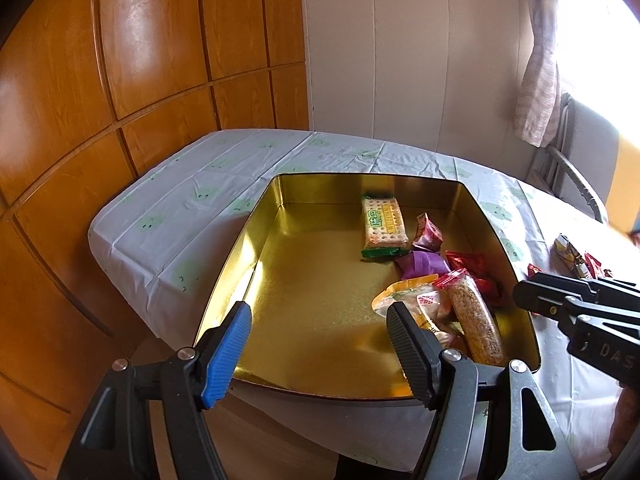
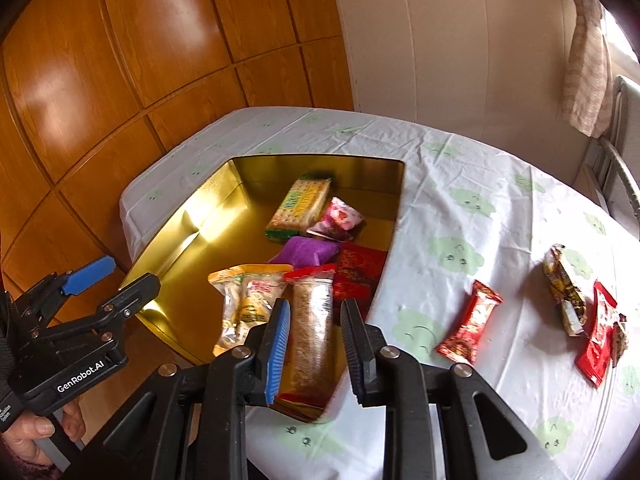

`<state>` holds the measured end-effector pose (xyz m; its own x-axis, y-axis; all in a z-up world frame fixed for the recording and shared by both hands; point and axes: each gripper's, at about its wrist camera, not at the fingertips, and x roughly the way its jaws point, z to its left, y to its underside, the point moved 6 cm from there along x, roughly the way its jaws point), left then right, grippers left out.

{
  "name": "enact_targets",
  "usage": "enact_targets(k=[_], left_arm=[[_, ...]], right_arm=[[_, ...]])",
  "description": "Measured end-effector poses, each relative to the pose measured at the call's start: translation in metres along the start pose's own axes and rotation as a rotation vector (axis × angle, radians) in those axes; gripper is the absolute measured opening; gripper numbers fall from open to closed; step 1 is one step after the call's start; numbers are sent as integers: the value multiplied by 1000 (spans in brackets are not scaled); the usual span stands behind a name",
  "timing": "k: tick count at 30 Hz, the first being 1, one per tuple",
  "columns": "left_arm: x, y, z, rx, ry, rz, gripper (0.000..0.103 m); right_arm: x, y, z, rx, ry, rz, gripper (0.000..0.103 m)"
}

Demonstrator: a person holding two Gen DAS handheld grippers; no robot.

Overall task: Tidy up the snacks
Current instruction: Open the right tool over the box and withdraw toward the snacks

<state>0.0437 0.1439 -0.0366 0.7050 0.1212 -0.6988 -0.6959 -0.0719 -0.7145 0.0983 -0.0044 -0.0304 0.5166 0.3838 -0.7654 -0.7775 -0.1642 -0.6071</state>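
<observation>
A gold tin (image 1: 256,256) (image 2: 192,216) sits on the tablecloth and holds several snacks: a green cracker pack (image 1: 384,228) (image 2: 300,208), a pink packet (image 2: 338,218), a purple one (image 2: 306,252), a red one (image 2: 358,276), a clear orange-topped bag (image 1: 416,300) (image 2: 248,296) and a grain bar (image 1: 476,320) (image 2: 312,320). My left gripper (image 1: 318,328) (image 2: 116,276) hangs open over the tin's near left part, with nothing in it. My right gripper (image 2: 316,312) (image 1: 520,300) hovers by the tin's right rim, jaws drawn close. The bar lies below its narrow gap, not gripped.
Loose on the tablecloth right of the tin lie a red wrapped snack (image 2: 470,322), a gold patterned packet (image 2: 564,288) (image 1: 568,254) and another red packet (image 2: 598,336). Wooden wardrobe panels (image 1: 120,80) stand on the left. A metal chair (image 2: 624,184) is at the far right.
</observation>
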Motion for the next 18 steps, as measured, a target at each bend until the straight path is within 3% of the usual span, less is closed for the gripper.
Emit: enact_targets(k=[18], left_arm=[[-5,7,-40,100,53,8,71]], right_arm=[[-29,21,-81,71,131,14,27]])
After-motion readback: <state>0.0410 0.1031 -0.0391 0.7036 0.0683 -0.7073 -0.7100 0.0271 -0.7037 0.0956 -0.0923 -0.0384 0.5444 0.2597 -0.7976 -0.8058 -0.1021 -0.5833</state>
